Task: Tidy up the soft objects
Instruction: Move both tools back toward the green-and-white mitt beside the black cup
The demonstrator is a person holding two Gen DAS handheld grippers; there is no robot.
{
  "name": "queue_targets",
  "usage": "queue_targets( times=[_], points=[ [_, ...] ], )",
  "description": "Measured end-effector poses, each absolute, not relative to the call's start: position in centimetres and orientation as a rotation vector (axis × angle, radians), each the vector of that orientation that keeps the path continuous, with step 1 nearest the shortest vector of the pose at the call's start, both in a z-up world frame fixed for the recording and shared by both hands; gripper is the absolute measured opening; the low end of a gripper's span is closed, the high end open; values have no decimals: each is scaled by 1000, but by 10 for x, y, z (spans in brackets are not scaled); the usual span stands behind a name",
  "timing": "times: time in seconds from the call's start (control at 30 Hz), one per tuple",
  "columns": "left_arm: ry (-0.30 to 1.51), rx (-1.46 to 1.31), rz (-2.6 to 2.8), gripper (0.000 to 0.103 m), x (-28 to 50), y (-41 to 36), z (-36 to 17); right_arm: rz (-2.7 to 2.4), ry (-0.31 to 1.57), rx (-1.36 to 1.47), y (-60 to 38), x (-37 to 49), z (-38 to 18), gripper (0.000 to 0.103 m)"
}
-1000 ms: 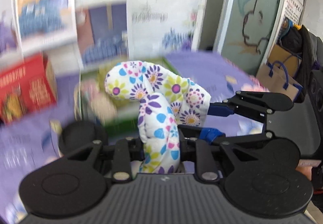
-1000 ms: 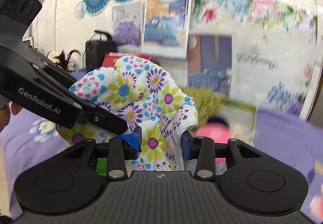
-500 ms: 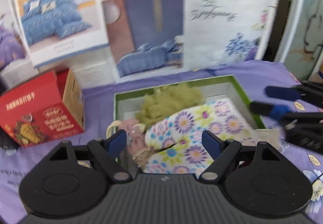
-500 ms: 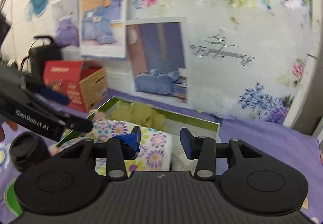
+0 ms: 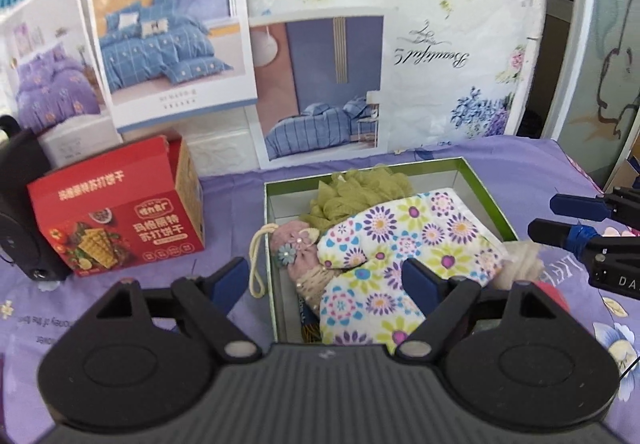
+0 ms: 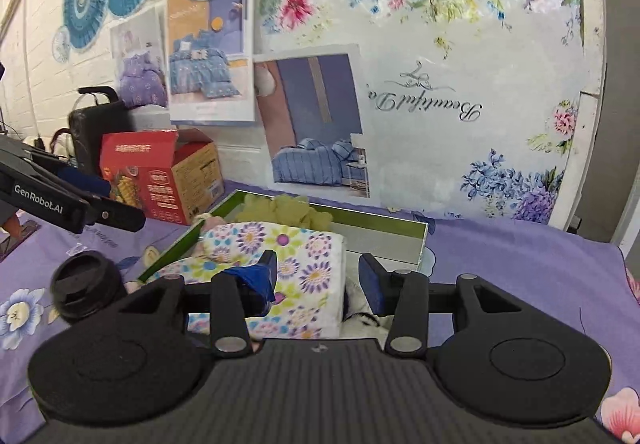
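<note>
A floral quilted cloth (image 5: 400, 240) lies in the green-rimmed box (image 5: 480, 179) on top of a green mesh pouf (image 5: 360, 187) and a pink pouch (image 5: 296, 244) with a cord. My left gripper (image 5: 324, 278) hovers over the box's near edge. Its jaws are opening wide and nothing is gripped between them. In the right wrist view the cloth (image 6: 288, 248) lies in the box (image 6: 380, 219) below my right gripper (image 6: 318, 274). These jaws are opening too, and the pads stand clear of the cloth. The right gripper (image 5: 560, 219) also shows at the right edge.
A red carton (image 5: 120, 219) stands left of the box and a black speaker (image 5: 16, 203) beyond it. A beige woolly thing (image 5: 520, 260) lies at the box's right side. A black round lid (image 6: 86, 292) sits on the purple sheet. Posters cover the wall behind.
A second ago both grippers held the floral cloth up in the air. Both have let go, and the cloth now lies in the box. Both grippers have drawn back from it.
</note>
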State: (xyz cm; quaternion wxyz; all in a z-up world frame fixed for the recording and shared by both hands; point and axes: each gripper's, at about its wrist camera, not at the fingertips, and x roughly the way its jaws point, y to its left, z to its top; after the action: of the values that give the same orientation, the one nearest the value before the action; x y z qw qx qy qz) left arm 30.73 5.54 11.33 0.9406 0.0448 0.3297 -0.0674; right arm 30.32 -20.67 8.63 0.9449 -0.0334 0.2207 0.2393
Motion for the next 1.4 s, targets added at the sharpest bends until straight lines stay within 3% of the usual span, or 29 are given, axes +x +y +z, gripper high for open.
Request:
queue_targets(
  times=[0.07,0.1,0.17,0.37,0.83,1.4],
  points=[
    [648,97,-145,89,285,57,118,491,427,-61,-207,281,90,30],
    [637,97,-150,100,273,58,119,495,416,-57,-208,269,91,30],
    [607,104,-153,103,249,61,119,505,400,-50,-209,246,92,30],
    [619,120,-136,103,193,72,93,545,419,-31,-200,196,74,31],
    [869,51,-86,103,143,112,-12,567,618,29,-171,151,-10,32],
    [852,92,-276,103,138,54,-6,366,631,158,-244,91,-12,33]
  ],
)
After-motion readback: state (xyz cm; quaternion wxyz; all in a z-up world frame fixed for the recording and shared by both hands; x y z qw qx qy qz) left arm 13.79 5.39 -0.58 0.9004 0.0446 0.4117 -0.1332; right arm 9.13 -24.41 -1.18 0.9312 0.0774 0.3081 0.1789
